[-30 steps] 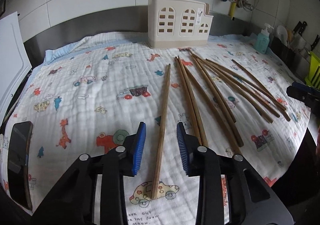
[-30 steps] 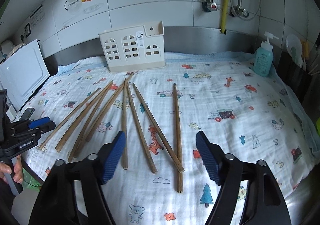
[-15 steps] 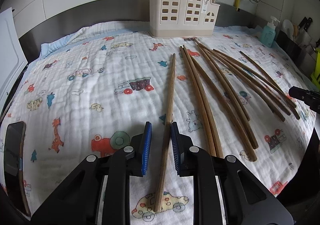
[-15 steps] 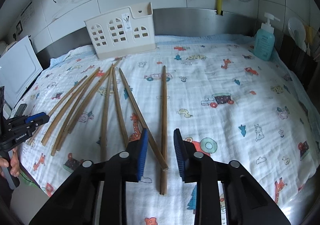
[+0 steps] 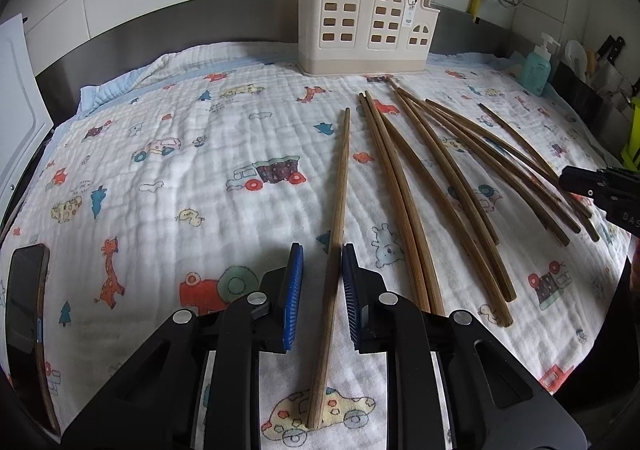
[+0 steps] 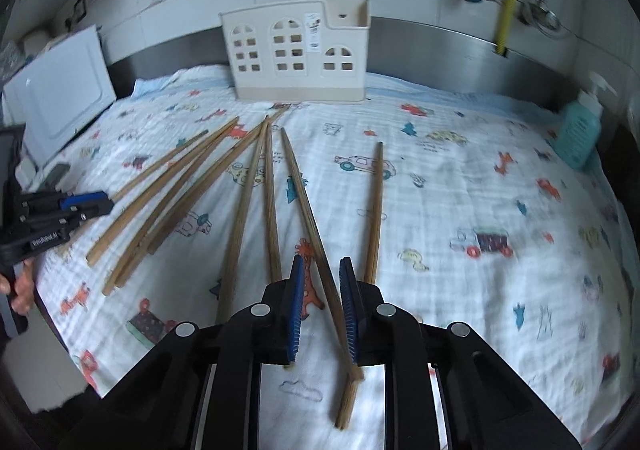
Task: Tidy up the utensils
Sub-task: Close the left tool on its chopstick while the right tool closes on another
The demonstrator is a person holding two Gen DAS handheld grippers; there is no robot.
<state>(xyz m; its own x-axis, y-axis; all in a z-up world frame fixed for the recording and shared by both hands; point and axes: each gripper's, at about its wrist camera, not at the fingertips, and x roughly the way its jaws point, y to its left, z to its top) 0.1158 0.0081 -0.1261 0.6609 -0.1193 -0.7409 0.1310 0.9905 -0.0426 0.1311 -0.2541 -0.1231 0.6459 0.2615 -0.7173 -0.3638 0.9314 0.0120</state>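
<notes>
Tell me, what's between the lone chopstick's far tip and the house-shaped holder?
Only bare cartoon blanket, in the left wrist view, separates the lone chopstick from the holder.

A teal soap bottle (image 5: 537, 67) stands beside the cartoon-print cloth (image 5: 160, 178).

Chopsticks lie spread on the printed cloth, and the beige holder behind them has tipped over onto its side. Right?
No. The holder stands upright on the cloth behind the chopsticks, as the right wrist view shows. The chopsticks do lie spread on the cloth.
</notes>
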